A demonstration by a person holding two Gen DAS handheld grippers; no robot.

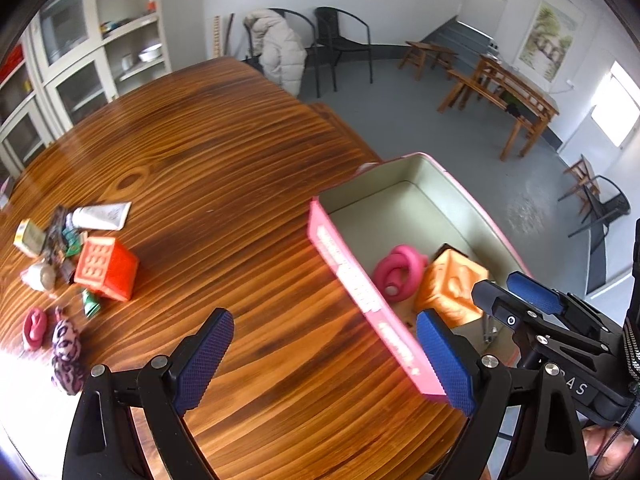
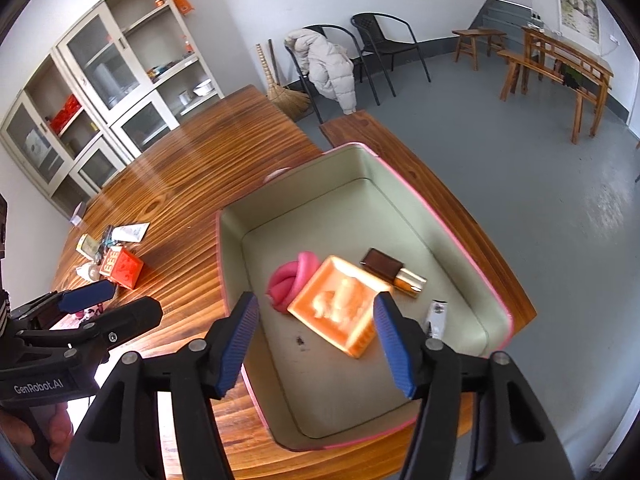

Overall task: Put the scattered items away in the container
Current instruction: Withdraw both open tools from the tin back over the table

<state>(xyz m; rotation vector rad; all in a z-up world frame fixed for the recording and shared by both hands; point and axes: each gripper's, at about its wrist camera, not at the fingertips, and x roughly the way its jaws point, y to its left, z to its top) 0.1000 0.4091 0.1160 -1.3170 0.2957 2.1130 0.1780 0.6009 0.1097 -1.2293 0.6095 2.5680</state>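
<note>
A pink tin with a pale green inside stands at the table's right edge; it also shows in the left wrist view. In it lie an orange cube, a pink twisted toy, a brown perfume bottle and a nail clipper. My right gripper is open and empty just above the tin, over the orange cube. My left gripper is open and empty above the table, left of the tin. A red cube, a white tube, a patterned scrunchie and small packets lie scattered at the left.
The wooden table ends just right of the tin, with a bench below it. Two black chairs, one with a coat, and a cabinet stand at the back wall.
</note>
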